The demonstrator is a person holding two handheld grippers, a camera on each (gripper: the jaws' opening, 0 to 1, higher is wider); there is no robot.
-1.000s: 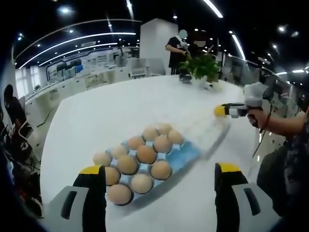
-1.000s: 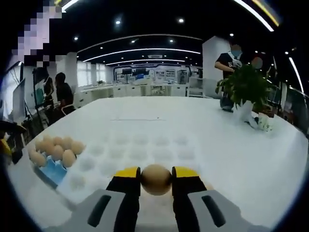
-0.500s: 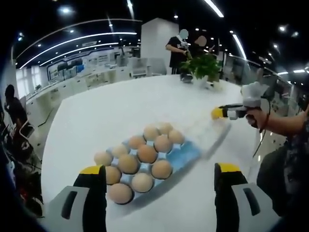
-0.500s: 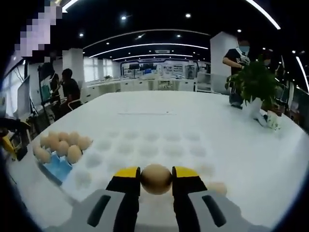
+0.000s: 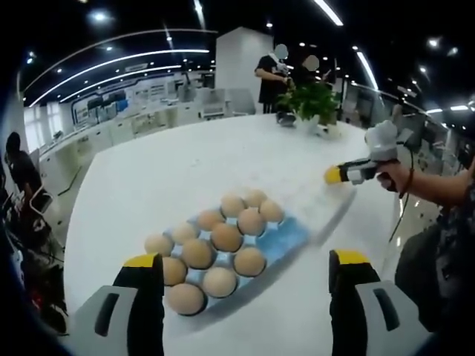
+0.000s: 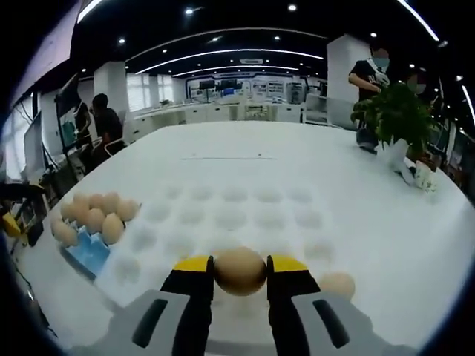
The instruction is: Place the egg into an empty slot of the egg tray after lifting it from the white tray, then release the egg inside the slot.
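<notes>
Left gripper view: left gripper point(image 5: 246, 276) at the bottom of the frame, jaws wide apart with nothing between them. Blue egg tray point(image 5: 291, 236) in the centre, most slots filled with brown eggs, bare blue cells on its right side. White tray point(image 5: 326, 204) touching its right end. Right gripper point(image 5: 335, 174) at centre right, over the white tray, in a person's hand point(image 5: 397, 176).

Right gripper view: right gripper point(image 6: 240, 268) at bottom centre, jaws clamped on the egg point(image 6: 240, 270), held clear above the white tray point(image 6: 230, 219). One more egg point(image 6: 338, 284) in a dimple at lower right. Egg tray point(image 6: 90, 251) at lower left, open blue cells on its near side.

Advice for the carry: keep the squeeze light and even, no tighter than now. Travel toward the lower left of this frame, high enough to pass over the seated eggs. Line up above a bare blue cell, lower straight down until seated, then part the jaws slowly and lift away without brushing neighbouring eggs.
</notes>
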